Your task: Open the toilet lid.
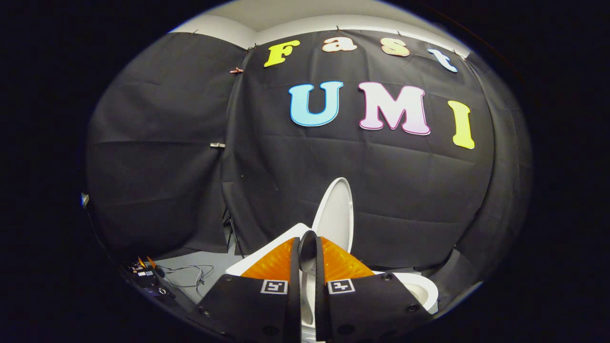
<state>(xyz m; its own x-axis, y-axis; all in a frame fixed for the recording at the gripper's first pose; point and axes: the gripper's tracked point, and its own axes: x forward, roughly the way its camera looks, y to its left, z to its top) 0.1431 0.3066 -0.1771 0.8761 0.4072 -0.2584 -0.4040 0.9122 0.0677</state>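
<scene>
Gripper view, 1 frame inspected. Gripper [307,247]: its 2 fingers stand nearly together, only a narrow slot between them, tips almost meeting. Nothing seen clamped between them; a sliver of white porcelain shows through the slot lower down, but that lies behind the fingers, not in their grip.

Toilet lid [336,216]: white, raised, standing close to upright w/ a slight tilt, seen edge-on just beyond the fingertips and a little to their right. Cannot tell whether the tips touch its lower edge; approx. contact point is hidden by the fingers themselves.

Toilet bowl [421,288]: white, rim and open hollow visible to the right of the right finger, below the lid. White flat-topped tank [267,250] shows to the left of the left finger, partly covered by it.

Surroundings: black cloth wall [405,190] behind the toilet, creased, pinned w/ clips along its top edge. Grey floor [190,269] to the left, w/ loose thin cables [193,276] and a small dark electronics unit [147,278] near the cloth's foot. A thin dark stand leg [233,236] leans at the cloth seam.
</scene>
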